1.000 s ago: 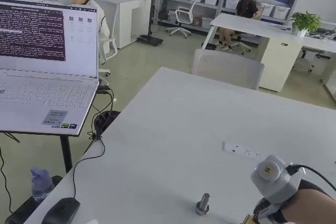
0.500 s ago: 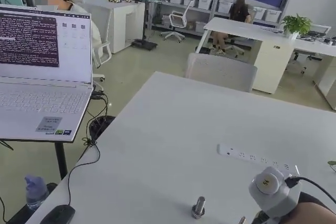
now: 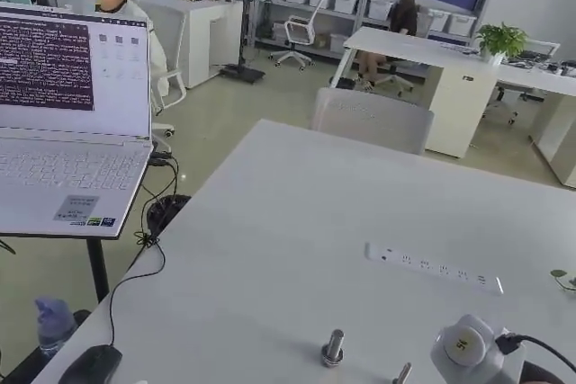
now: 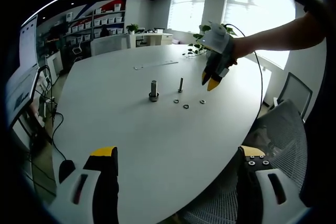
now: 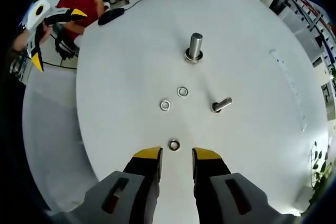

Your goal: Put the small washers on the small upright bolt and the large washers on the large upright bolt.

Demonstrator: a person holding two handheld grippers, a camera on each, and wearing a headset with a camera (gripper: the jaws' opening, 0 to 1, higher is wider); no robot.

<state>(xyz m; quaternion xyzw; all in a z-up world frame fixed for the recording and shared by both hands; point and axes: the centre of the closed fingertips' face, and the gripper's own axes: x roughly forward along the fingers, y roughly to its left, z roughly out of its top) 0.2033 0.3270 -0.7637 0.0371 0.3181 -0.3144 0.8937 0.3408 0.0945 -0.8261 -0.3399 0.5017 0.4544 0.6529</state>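
The large upright bolt [image 3: 332,348] [image 5: 194,47] [image 4: 153,91] stands on the white table [image 3: 297,222], with the thin small bolt [image 3: 402,373] [image 5: 221,104] [image 4: 180,85] to its right. Three washers lie flat near the bolts: one [image 5: 182,92], another [image 5: 165,105], and a third [image 5: 174,144] just ahead of my right gripper [image 5: 176,157] [image 4: 210,81]. That gripper hovers above the table, its jaws narrowly open and empty. My left gripper [image 4: 178,153] [image 5: 37,35] is held off the table's near side, wide open and empty.
A white power strip [image 3: 432,268] [image 4: 156,65] lies beyond the bolts. An open laptop [image 3: 72,132] stands on a stand left of the table, with a mouse [image 3: 90,366] and cables below it. A grey chair [image 3: 371,120] sits at the far edge.
The head camera has shifted, and the small bolt has come into view. My right gripper has dropped lower in the head view, nearer the person, relative to the large bolt.
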